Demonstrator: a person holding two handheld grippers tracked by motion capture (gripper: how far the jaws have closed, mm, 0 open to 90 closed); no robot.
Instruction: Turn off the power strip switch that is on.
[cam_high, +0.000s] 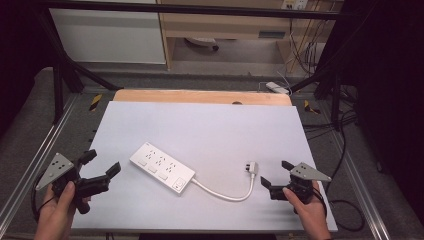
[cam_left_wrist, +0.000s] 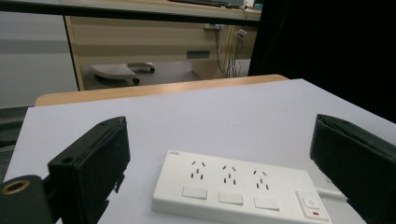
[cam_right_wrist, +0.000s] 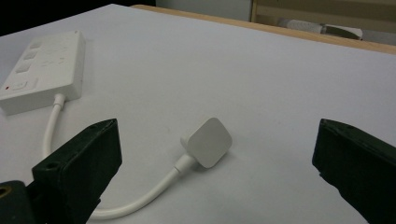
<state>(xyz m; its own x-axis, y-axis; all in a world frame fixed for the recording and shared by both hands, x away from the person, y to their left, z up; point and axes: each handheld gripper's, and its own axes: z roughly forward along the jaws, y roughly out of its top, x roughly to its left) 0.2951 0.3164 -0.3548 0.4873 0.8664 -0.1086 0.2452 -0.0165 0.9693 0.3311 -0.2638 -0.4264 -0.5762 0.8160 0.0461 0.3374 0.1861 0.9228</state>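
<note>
A white power strip with three sockets lies flat near the middle of the white table. Its short white cable curves right to a white plug. My left gripper is held open at the table's left edge, aimed at the strip, apart from it. The right gripper is open just right of the plug, which lies between and ahead of its jaws, untouched. The strip lies far left in the right gripper view, with the cable running low.
A wooden strip borders the table's far edge. Metal frame rails run along both sides. Dark cables hang off the right side. A cabinet and a wooden desk stand beyond the table.
</note>
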